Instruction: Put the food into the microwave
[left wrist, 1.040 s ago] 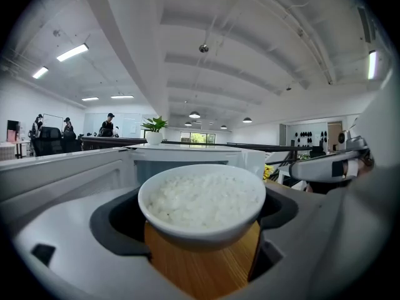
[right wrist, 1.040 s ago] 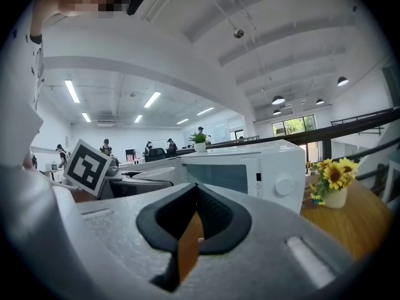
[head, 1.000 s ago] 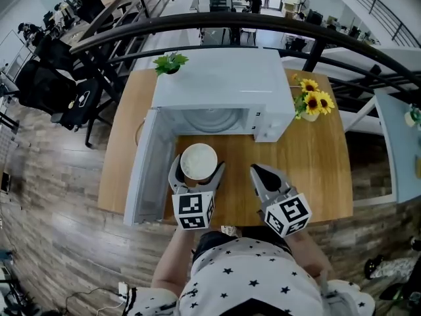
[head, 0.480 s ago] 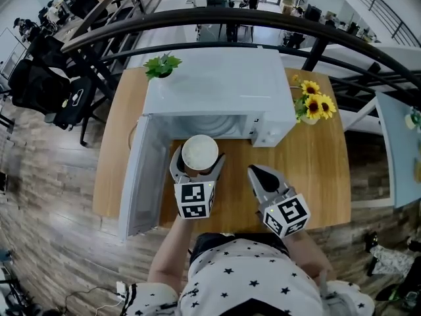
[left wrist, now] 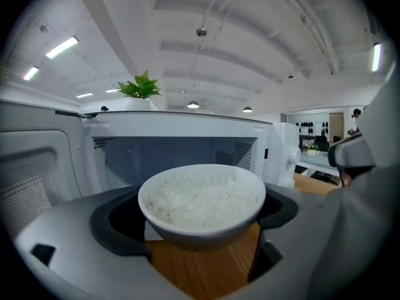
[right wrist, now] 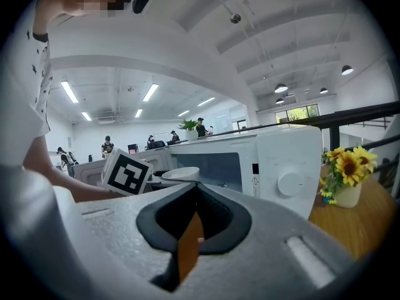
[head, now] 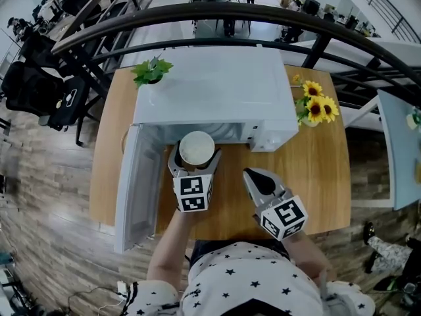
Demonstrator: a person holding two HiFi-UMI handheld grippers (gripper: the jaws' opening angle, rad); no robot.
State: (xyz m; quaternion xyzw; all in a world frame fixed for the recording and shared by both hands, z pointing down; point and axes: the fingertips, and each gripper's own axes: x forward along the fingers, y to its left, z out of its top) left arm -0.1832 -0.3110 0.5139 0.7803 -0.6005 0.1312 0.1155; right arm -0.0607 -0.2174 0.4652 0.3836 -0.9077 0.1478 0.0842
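Note:
A white bowl of rice (head: 197,148) (left wrist: 201,200) (right wrist: 180,174) is held just above the table, at the mouth of the white microwave (head: 217,91) (left wrist: 181,144) (right wrist: 275,161). My left gripper (head: 195,158) (left wrist: 203,220) is shut on the bowl, one jaw on each side. The microwave door (head: 136,186) (left wrist: 28,167) hangs open to the left. My right gripper (head: 258,180) (right wrist: 190,239) is shut and holds nothing, hovering over the wooden table (head: 302,176) to the right of the bowl.
A vase of sunflowers (head: 313,107) (right wrist: 344,174) stands right of the microwave. A small green plant (head: 150,70) (left wrist: 140,87) sits at the microwave's back left corner. The microwave's control panel (head: 270,139) (right wrist: 289,174) faces me, just right of the opening.
My left gripper has carried the bowl forward, from the table's middle up to the microwave's opening. The right gripper has barely moved.

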